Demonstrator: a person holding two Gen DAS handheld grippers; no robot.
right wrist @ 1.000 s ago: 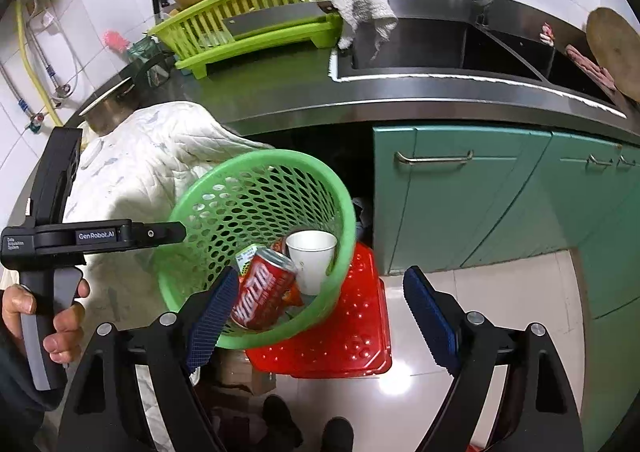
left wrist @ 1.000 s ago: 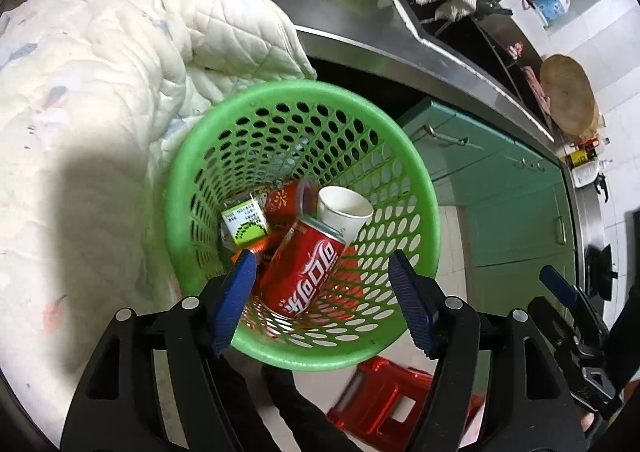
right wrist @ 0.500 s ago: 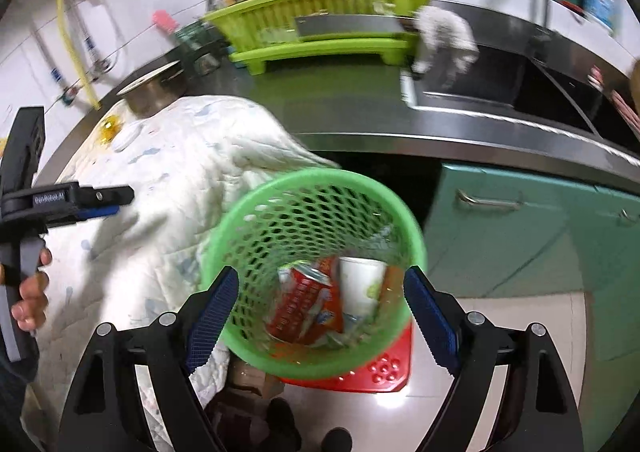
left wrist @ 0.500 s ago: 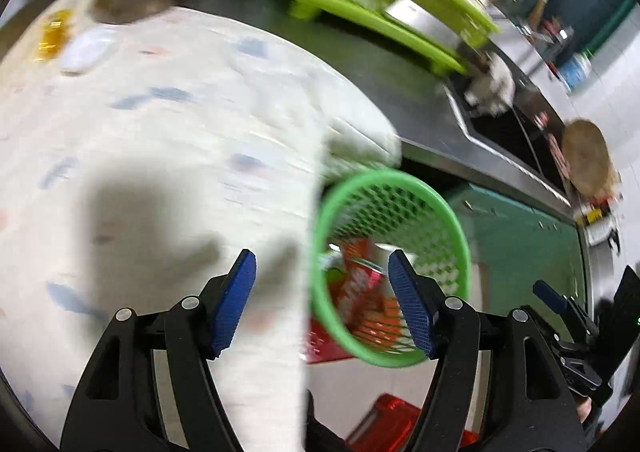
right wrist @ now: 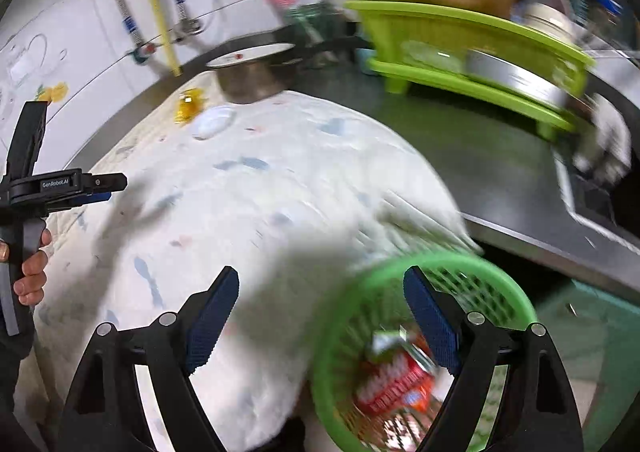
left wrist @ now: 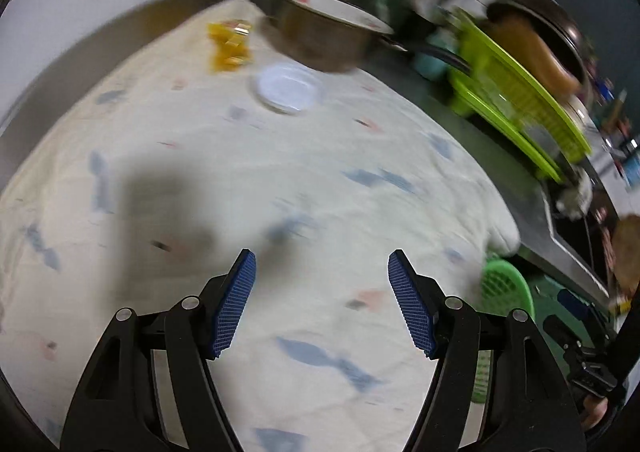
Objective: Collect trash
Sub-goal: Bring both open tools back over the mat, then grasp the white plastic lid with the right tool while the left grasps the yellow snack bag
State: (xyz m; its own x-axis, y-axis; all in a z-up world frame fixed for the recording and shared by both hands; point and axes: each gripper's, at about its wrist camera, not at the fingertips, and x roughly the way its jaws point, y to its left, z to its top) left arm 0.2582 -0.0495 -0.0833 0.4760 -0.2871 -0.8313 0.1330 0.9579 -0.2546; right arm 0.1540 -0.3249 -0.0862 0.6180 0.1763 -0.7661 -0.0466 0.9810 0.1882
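Covering counter (right wrist: pixel 460 140), quilted cloth (left wrist: pixel 280 180), green basket (right wrist: pixel 500 284) beside

- Left gripper (left wrist: pixel 322 298) swings off the green basket (left wrist: pixel 505 288), now out over the quilt (left wrist: pixel 280 188).
- Right gripper (right wrist: pixel 320 318) drifts left too; basket slides to its right finger.
- Yellow wrapper (left wrist: pixel 230 44) and white lid (left wrist: pixel 287 89) come into view.

Both views are smeared by motion. In the right wrist view the green basket (right wrist: pixel 424 336) at lower right is cut off by the frame's bottom edge, and the red can (right wrist: pixel 394 380) inside it is too blurred to read. In the left wrist view only a sliver of the basket (left wrist: pixel 506 288) shows at right, and the yellow wrapper (left wrist: pixel 229 41) at upper left is indistinct.
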